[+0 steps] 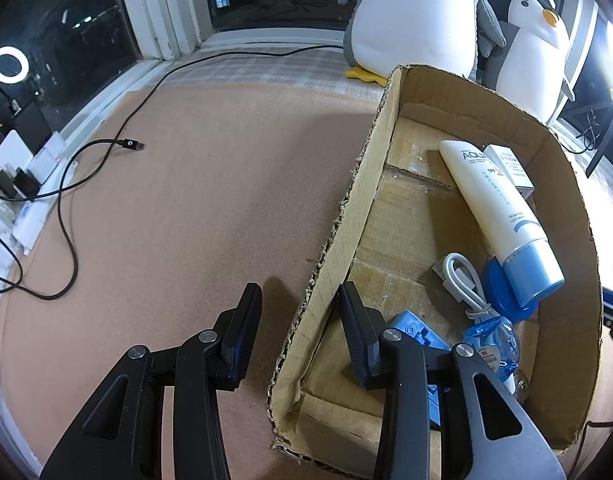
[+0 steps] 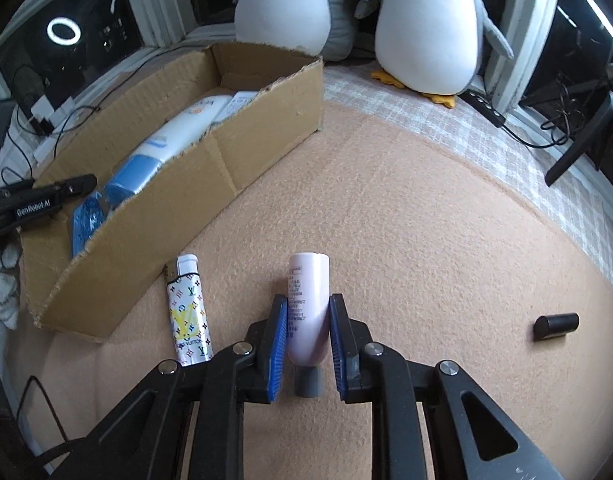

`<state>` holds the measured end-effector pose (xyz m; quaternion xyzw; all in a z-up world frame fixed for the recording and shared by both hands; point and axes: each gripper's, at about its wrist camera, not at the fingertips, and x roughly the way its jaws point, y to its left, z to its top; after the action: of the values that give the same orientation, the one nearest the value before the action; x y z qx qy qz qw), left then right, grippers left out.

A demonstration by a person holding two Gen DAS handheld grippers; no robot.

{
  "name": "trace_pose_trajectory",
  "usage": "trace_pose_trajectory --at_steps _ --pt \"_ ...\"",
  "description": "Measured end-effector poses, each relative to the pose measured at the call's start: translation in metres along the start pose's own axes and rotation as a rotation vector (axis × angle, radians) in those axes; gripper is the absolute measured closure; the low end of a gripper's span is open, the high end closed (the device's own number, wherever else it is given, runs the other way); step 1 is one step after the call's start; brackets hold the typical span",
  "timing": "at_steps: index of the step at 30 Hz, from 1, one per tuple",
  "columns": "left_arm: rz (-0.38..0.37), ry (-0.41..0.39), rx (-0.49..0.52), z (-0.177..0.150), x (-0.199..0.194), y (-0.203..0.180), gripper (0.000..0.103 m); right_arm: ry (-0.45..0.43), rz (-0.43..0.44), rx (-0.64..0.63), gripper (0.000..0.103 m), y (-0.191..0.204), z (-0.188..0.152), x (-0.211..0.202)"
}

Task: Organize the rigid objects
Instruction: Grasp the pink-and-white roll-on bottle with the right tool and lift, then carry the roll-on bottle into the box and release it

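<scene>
A pale pink tube (image 2: 308,300) with a grey cap lies on the tan mat, cap end towards me. My right gripper (image 2: 308,306) is shut on it, with the blue pads against both its sides. A patterned lighter (image 2: 188,316) lies just left of the tube, beside the cardboard box (image 2: 226,160). A short black cylinder (image 2: 556,326) lies apart at the right. My left gripper (image 1: 302,296) stands open astride the box's left wall (image 1: 346,220), one finger inside and one outside, with gaps on both sides. In the box lie a white tube with a blue cap (image 1: 498,208), a small white carton (image 1: 510,168), a white cable (image 1: 464,284) and several blue items.
Two penguin plush toys (image 1: 414,16) (image 2: 430,24) stand behind the box by the window. A black cable (image 1: 106,144) runs over the mat to a power strip (image 1: 38,184) at the left edge. Tan mat (image 2: 426,220) stretches to the right of the box.
</scene>
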<state>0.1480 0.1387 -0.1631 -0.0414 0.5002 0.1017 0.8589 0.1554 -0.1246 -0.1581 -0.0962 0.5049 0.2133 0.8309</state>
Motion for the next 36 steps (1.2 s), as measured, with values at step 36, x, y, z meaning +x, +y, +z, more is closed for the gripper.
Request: trace_pose_trajectory --at_steps 36 --pt "-0.004 -0.003 -0.007 0.0 0.0 -0.002 0.065 -0.128 0.274 -0.027 0.085 0.112 0.044 -0.051"
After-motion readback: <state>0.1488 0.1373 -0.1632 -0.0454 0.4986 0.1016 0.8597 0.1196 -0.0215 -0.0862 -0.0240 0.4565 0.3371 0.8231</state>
